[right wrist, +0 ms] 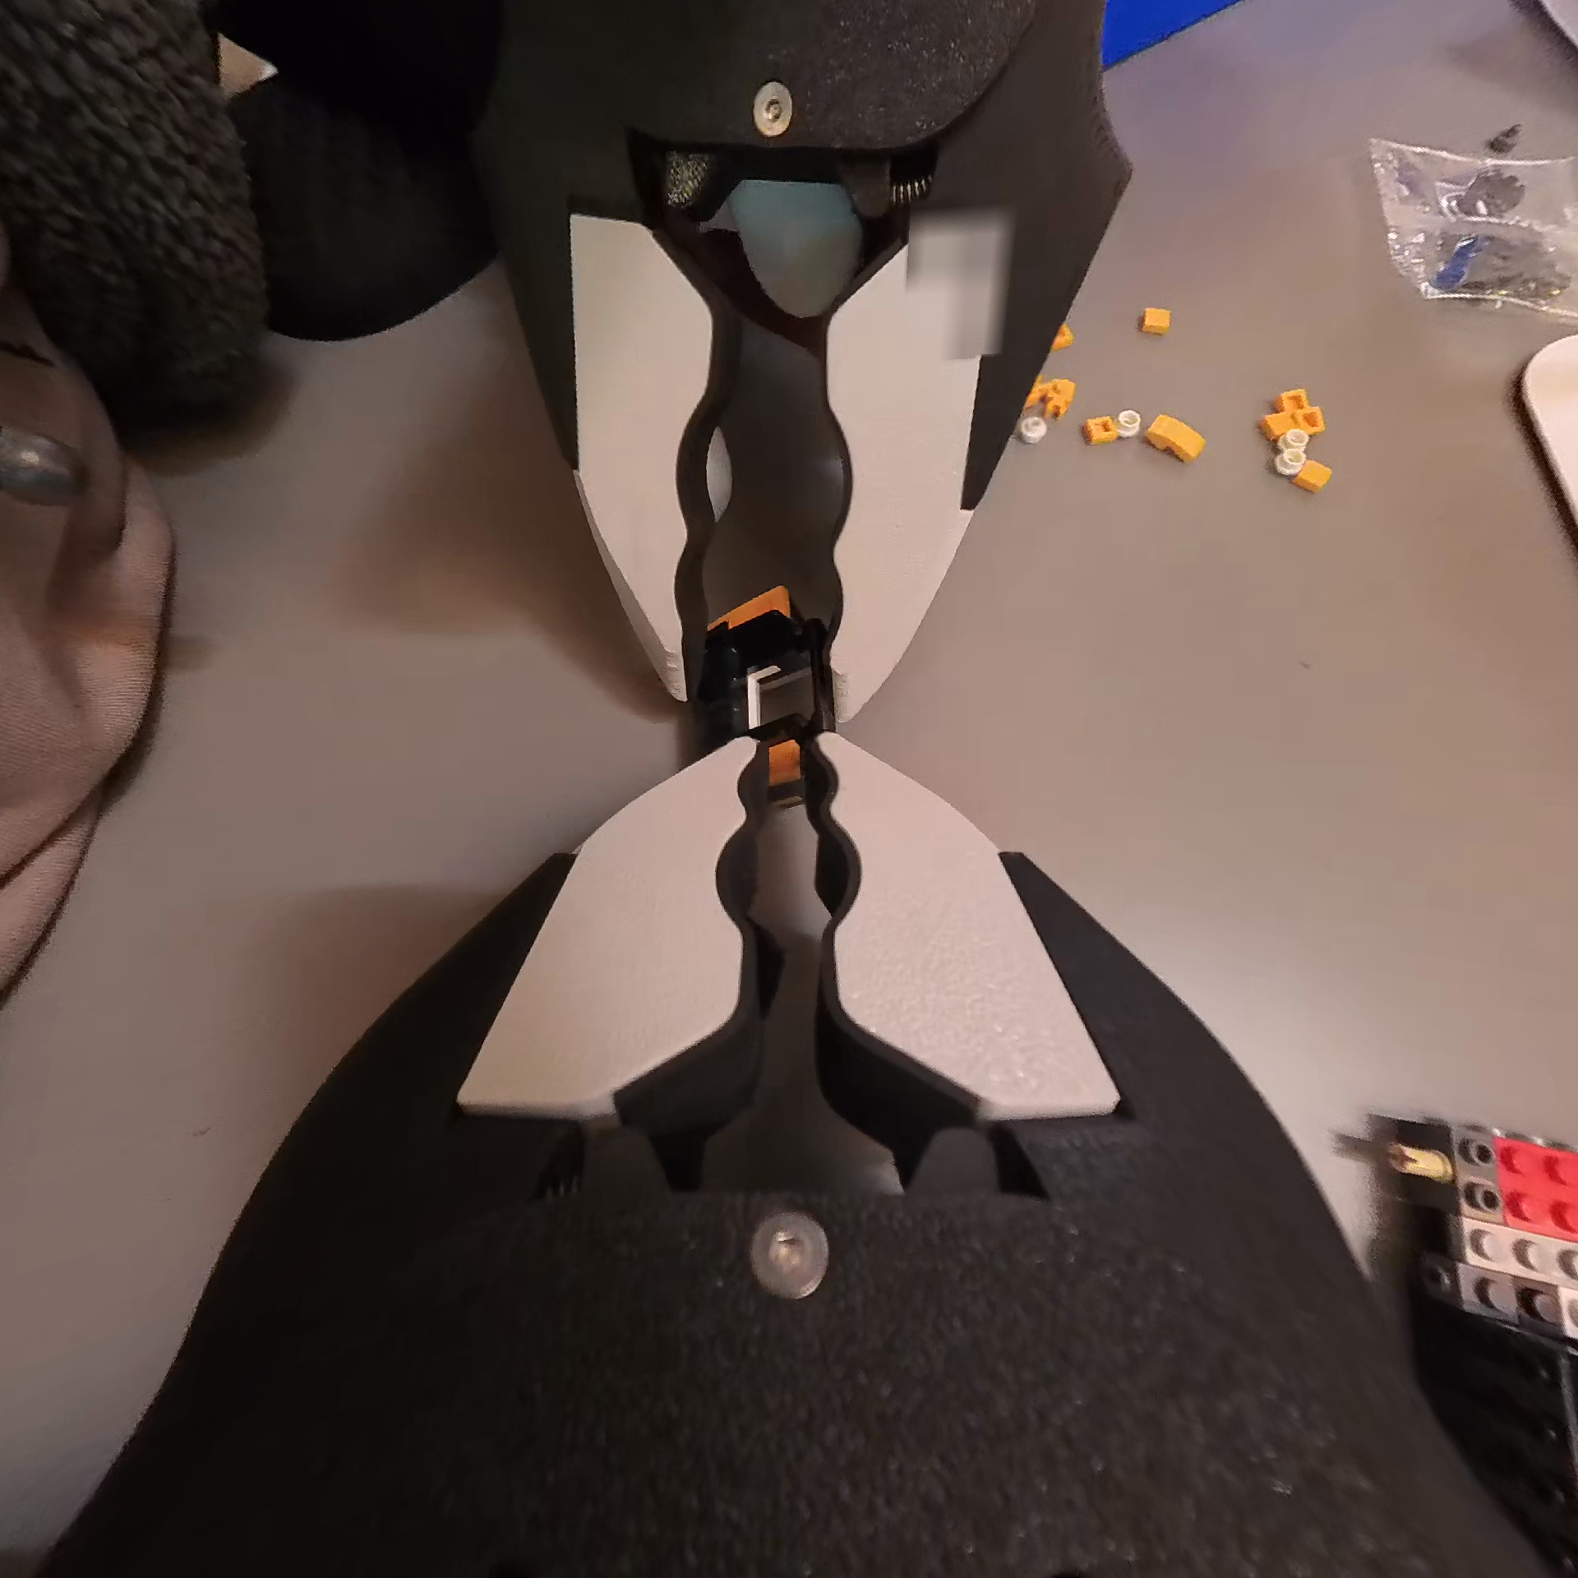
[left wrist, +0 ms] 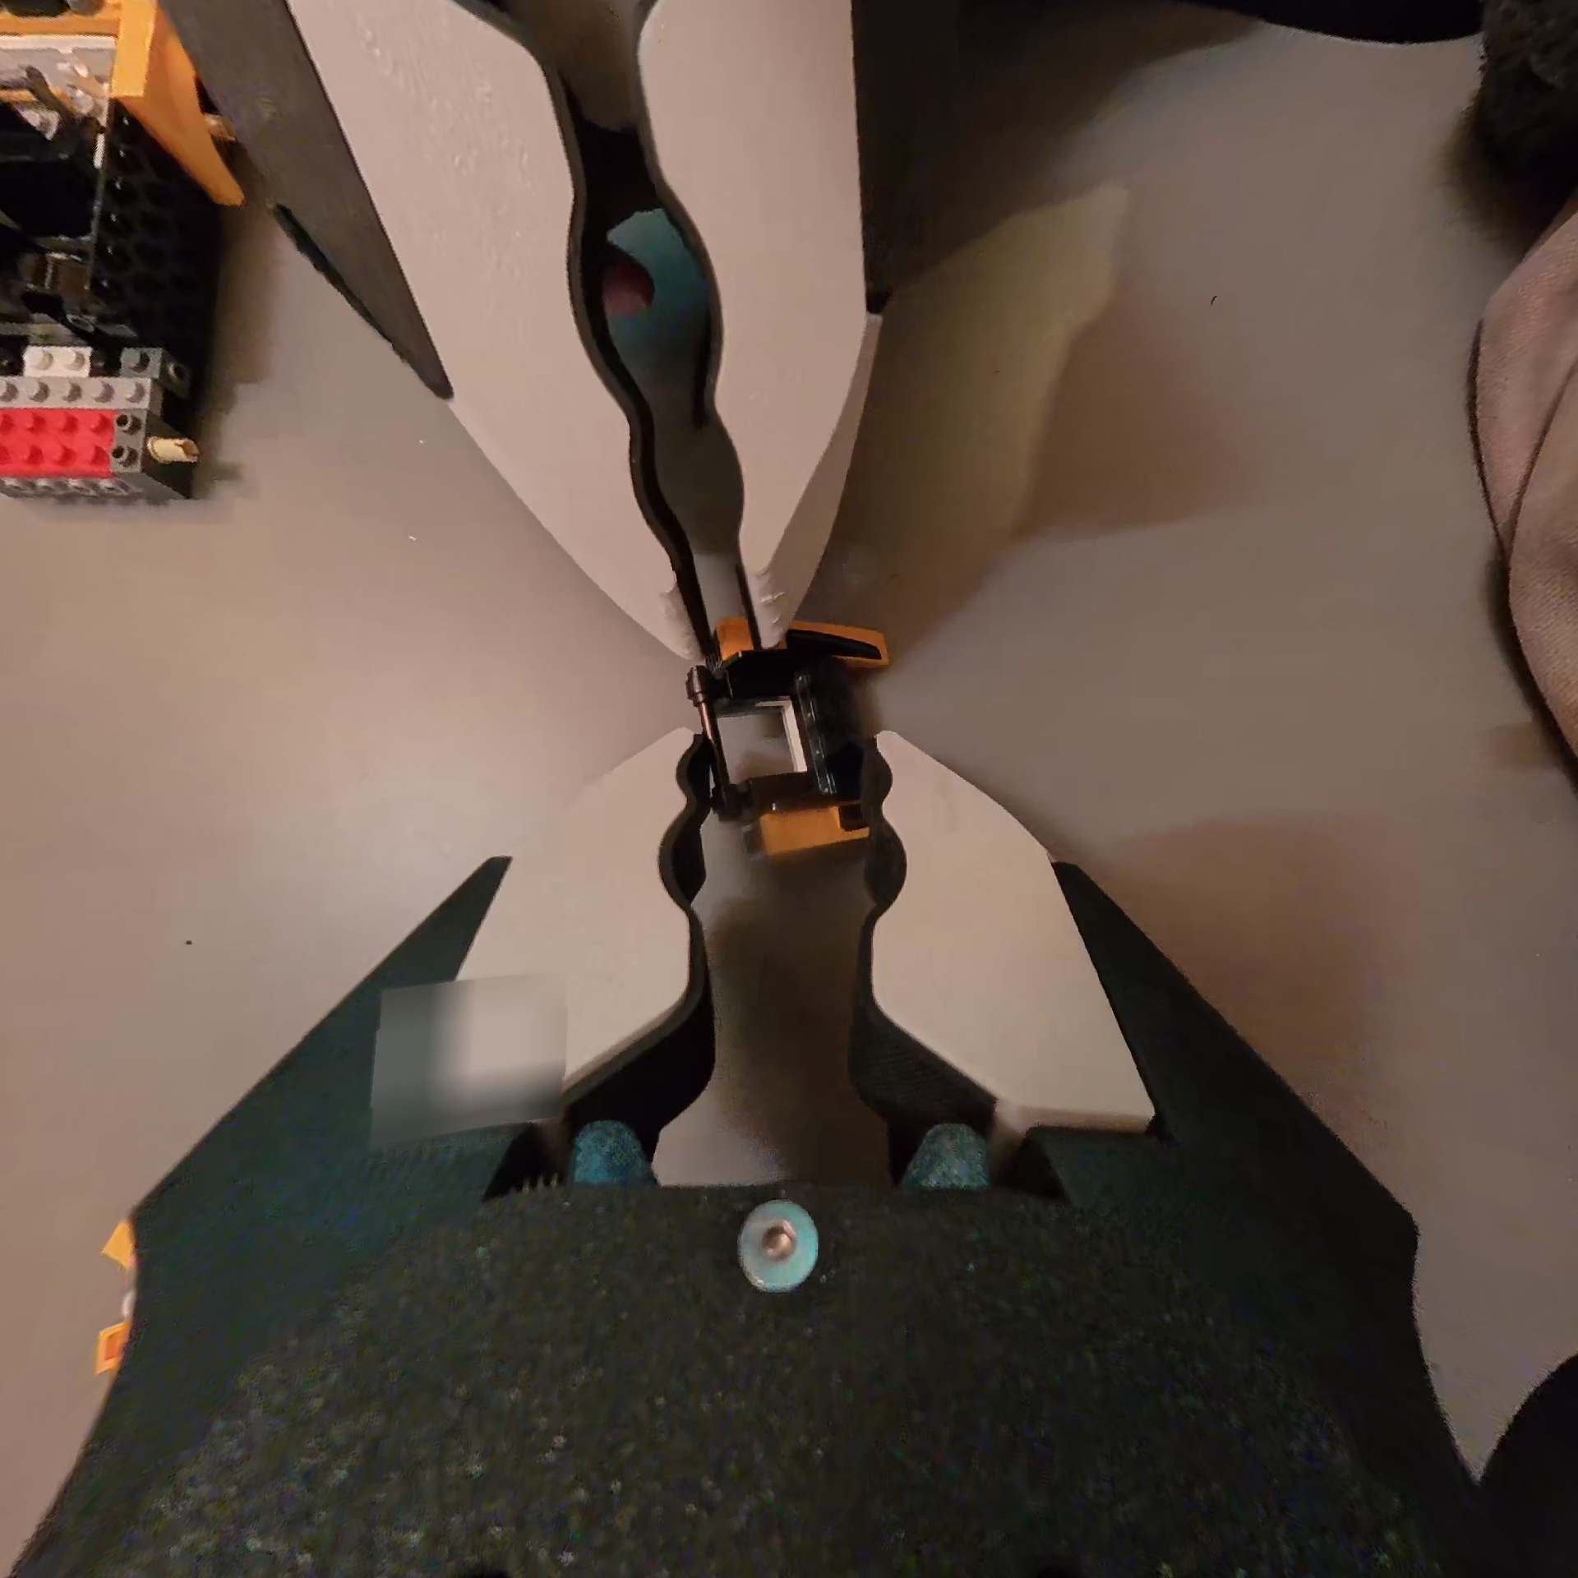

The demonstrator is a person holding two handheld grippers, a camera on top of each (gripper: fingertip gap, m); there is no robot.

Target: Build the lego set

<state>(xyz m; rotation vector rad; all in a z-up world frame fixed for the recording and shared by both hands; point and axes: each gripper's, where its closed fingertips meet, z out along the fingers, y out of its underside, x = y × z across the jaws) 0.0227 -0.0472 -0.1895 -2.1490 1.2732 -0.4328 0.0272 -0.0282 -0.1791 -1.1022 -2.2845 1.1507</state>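
A small black and orange lego sub-assembly (left wrist: 781,743) with a clear window frame hangs above the grey table (left wrist: 341,683), held between both grippers, which face each other. My left gripper (left wrist: 786,751) is shut on its black sides. My right gripper (left wrist: 736,636) comes in from the far side and is shut on an orange piece at the assembly's end. In the right wrist view, my right gripper (right wrist: 781,756) pinches that orange piece (right wrist: 784,762), and the left gripper (right wrist: 762,683) clamps the black body (right wrist: 751,683) from the far side.
A partly built black, grey, red and orange lego model (left wrist: 85,341) stands at the left; it also shows in the right wrist view (right wrist: 1503,1238). Loose orange and white pieces (right wrist: 1178,435), a clear bag of parts (right wrist: 1477,222) and a white object (right wrist: 1558,427) lie right. A dark fuzzy sleeve (right wrist: 111,213) is at left. The grippers are tip to tip, or close to it.
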